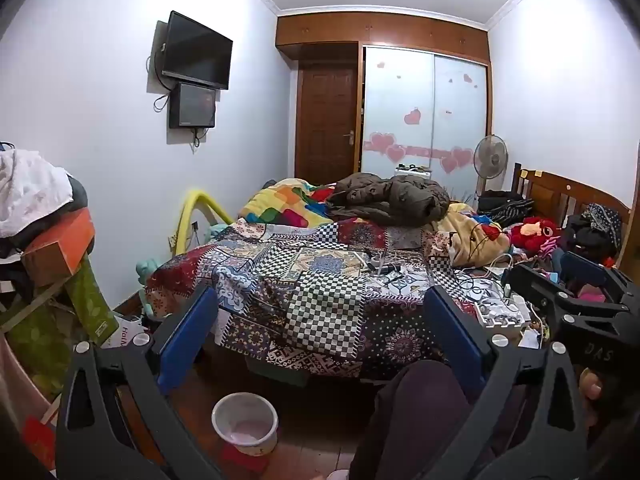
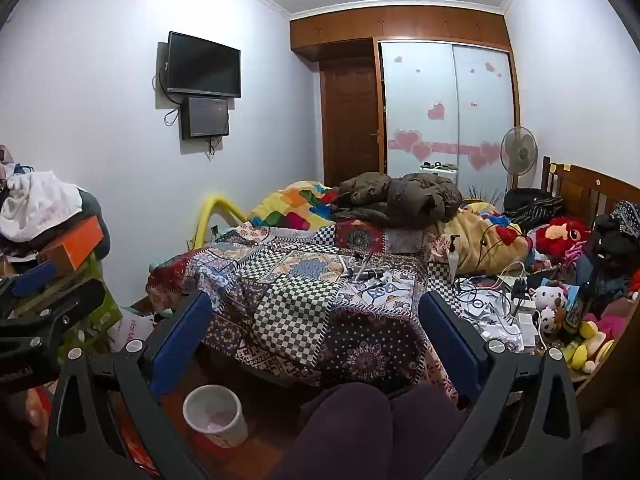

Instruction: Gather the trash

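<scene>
We hold our left gripper (image 1: 320, 328) level above the floor, its blue fingers (image 1: 188, 332) spread wide apart with nothing between them, aimed at the near edge of the bed (image 1: 320, 280). Below it, near the bed's left front corner, the white trash bin (image 1: 245, 424) stands upright on the wooden floor, just beside our knee (image 1: 420, 408). On the patchwork quilt, towards the middle of the bed, lie a few small scattered items (image 1: 380, 268); we cannot tell which are trash. Our right gripper (image 2: 316, 324) sits alongside at the same height, likewise pointed forward, its fingers (image 2: 452, 336) held equally far apart and empty. Cables and chargers (image 2: 504, 300) crowd the bed's right edge, with plush toys (image 2: 560, 236) near the headboard.
</scene>
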### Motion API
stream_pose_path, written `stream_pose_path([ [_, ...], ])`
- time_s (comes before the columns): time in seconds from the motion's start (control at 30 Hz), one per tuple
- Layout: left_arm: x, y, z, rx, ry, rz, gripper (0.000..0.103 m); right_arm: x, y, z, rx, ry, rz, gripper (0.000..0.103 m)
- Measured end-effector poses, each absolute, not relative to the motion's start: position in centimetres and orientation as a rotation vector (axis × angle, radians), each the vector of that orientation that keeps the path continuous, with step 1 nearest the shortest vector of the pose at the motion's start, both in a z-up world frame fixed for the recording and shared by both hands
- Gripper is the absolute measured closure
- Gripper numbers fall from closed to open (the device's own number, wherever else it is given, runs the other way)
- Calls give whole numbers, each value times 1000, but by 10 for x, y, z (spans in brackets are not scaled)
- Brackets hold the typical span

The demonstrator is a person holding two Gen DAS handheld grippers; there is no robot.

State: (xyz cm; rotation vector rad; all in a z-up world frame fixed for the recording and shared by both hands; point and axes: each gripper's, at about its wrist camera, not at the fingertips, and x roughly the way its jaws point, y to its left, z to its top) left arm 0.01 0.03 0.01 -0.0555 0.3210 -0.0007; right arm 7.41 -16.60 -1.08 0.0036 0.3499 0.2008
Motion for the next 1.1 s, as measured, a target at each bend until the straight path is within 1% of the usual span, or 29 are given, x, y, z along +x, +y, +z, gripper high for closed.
stream_pose_path([
  [0.3, 1, 9, 1, -62, 328, -3, 0, 73, -167, -10, 0, 344, 198, 0],
  [1.1, 1, 5, -7, -64, 330, 2, 0, 69, -163, -9, -1, 337, 198, 0],
])
